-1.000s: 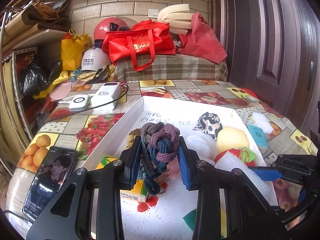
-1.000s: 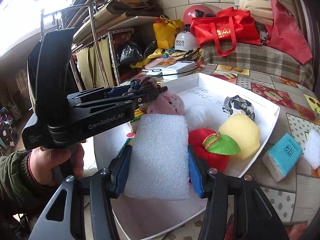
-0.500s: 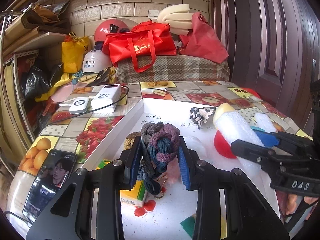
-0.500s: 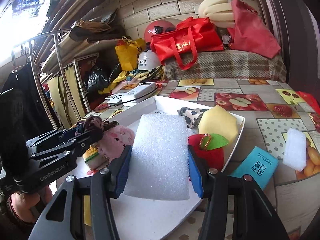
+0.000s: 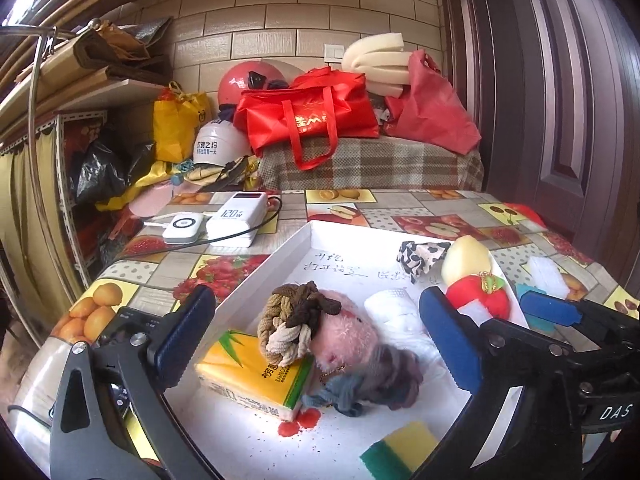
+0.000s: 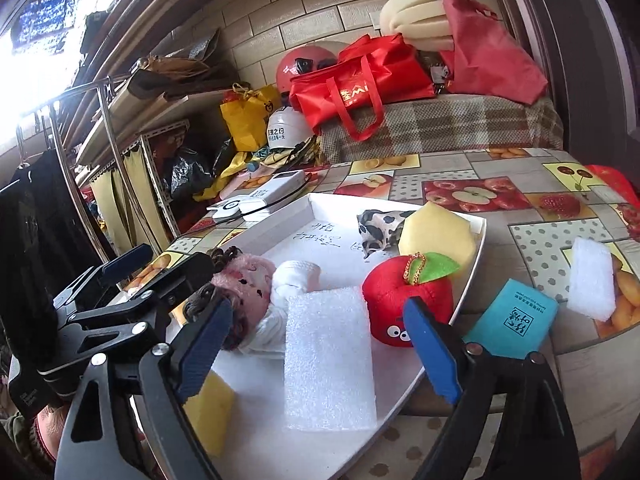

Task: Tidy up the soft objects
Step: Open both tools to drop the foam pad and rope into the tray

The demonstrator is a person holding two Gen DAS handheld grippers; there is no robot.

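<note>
My left gripper (image 5: 316, 336) hangs over the white tray (image 5: 296, 240), its jaws opening wide and touching nothing. The purple and blue braided hair ties (image 5: 380, 380) lie loose on the tray floor below it, against a pink plush (image 5: 344, 332). My right gripper (image 6: 320, 348) is also opening. The white foam sheet (image 6: 328, 360) lies flat in the tray (image 6: 476, 248) between its blue pads, apart from both. A red plush apple (image 6: 404, 296), a yellow sponge (image 6: 436, 232) and a cow-print cloth (image 6: 376, 224) sit at the tray's far right.
Brown braided ties (image 5: 288, 328) rest on a yellow tissue pack (image 5: 248, 376); a yellow-green sponge (image 5: 400, 452) lies near the front. Outside the tray, a teal packet (image 6: 512, 316) and a white foam piece (image 6: 592, 276) lie on the fruit-print table. Power banks (image 5: 236, 220) sit far left.
Both grippers have opened. The purple and blue hair ties dropped from the left jaws onto the tray. The foam sheet left the right jaws and now lies in the tray.
</note>
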